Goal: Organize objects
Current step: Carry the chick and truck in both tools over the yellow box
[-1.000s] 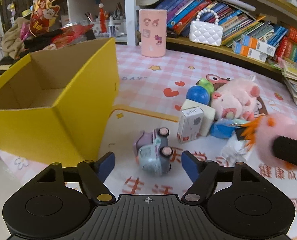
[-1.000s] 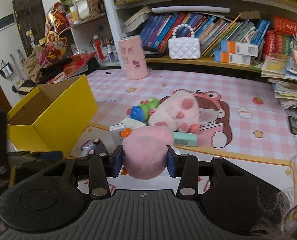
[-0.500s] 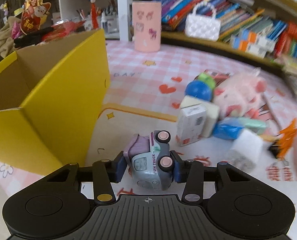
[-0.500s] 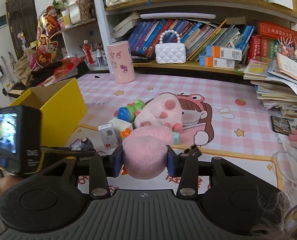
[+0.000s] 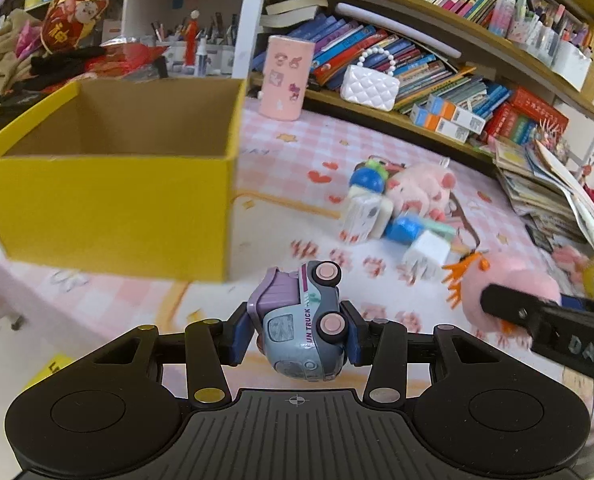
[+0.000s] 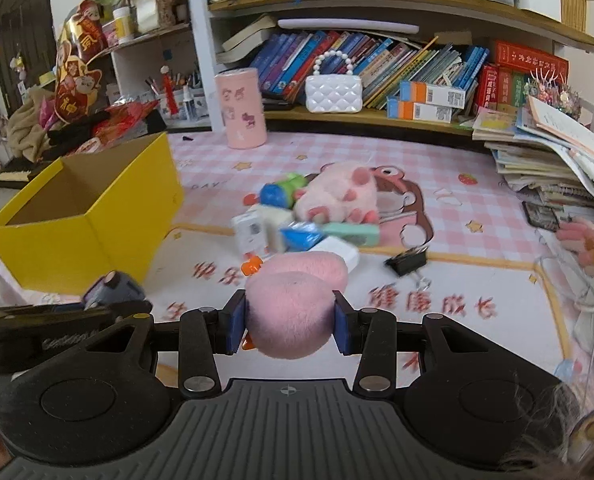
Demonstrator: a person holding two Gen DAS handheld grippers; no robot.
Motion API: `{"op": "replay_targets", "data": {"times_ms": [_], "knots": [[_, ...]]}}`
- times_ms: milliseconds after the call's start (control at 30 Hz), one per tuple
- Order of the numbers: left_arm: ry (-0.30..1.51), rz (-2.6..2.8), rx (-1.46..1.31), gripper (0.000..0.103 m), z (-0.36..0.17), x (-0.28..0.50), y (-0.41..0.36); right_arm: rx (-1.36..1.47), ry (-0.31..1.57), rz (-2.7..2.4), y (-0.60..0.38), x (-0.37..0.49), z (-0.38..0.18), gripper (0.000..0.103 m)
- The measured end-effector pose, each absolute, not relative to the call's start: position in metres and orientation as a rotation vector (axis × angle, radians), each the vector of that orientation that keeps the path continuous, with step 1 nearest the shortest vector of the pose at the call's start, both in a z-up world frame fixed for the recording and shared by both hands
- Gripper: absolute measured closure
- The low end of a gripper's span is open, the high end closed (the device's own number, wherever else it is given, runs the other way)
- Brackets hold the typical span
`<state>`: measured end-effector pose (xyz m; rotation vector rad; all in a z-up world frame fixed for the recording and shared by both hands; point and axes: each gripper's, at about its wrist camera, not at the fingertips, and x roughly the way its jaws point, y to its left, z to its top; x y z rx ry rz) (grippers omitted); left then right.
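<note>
Pink checked surface (image 6: 477, 168) fronts crowded bookshelves (image 6: 377, 56), with an open yellow cardboard box (image 5: 109, 200) at its left and a toy pile around a pink plush pig (image 6: 337, 196). Only the right wrist view shows the black binder clip (image 6: 407, 261). Left hand-held gripper (image 5: 295, 330), jaws just closed, clamps the toy truck (image 5: 301, 320) near the box; right hand-held gripper (image 6: 288, 322) is clamped on a pink plush ball (image 6: 289, 316).

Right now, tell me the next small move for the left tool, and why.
Probably carry the left tool up and over the rim of the yellow box. Its pads already clamp the toy truck, which hangs clear of the mat, and the box stands open and looks empty just ahead on the left.
</note>
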<state>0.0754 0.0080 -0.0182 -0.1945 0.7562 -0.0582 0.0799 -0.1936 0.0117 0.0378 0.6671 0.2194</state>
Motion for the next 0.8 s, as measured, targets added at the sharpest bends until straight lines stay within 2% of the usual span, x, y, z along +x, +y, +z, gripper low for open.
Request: {"op": "replay_targets", "data": {"times_ms": [367, 800], "knots": [[0.767, -0.047, -0.231, 0.059, -0.017, 0.024, 0.082, -0.011, 0.709, 0.249, -0.116, 0.025, 0.003, 0.063], [0.736, -0.057, -0.210, 0.059, -0.016, -0.018, 0.133, 0.017, 0.717, 0.274, -0.056, -0.020, -0.003, 0.063]]}}
